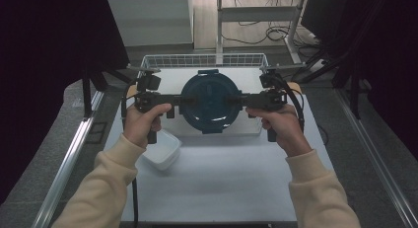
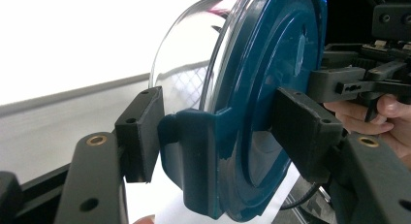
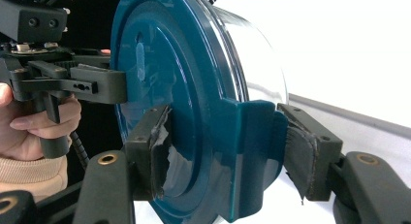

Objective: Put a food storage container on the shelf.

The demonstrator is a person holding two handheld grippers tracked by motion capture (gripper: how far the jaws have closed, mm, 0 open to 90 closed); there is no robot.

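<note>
- Left gripper (image 2: pixel 213 132) first: its jaws straddle a clip tab on the rim of the round container (image 1: pixel 211 100), one pad on the teal lid (image 2: pixel 271 88) face, the other just behind the tab on the glass side. It reads as a clamp on the lidded edge.
- Right gripper (image 3: pixel 225 151) mirrors that on the opposite rim: one worn, frayed pad (image 3: pixel 160 151) lies against the lid face, the other presses behind the tab there, so this side is held too.
- Between them the container hangs, carried by both edges, its clear glass bowl (image 2: pixel 186 64) pointing away from the lid in the gripper views.
- In the high view the person's left hand (image 1: pixel 143 122) and right hand (image 1: pixel 278 124) hold the tools level with each other, the container in the air over the far half of the white table (image 1: pixel 222 183), lid face towards the camera.
- Behind it stands a wire basket (image 1: pixel 204 60) along the table's back edge; a small white tub (image 1: pixel 162 151) sits near the left forearm, untouched.
- Progress, as I judge it: the two-sided grasp is made and the container is off the table, so the pickup is done.
- What is left: carrying it to wherever it belongs and setting it down, then letting go on both sides. The destination is not clear; the basket behind is a likely one.
- Watch point: the grip is on the rim tabs alone, so both hands must travel together or the container could twist out.
</note>
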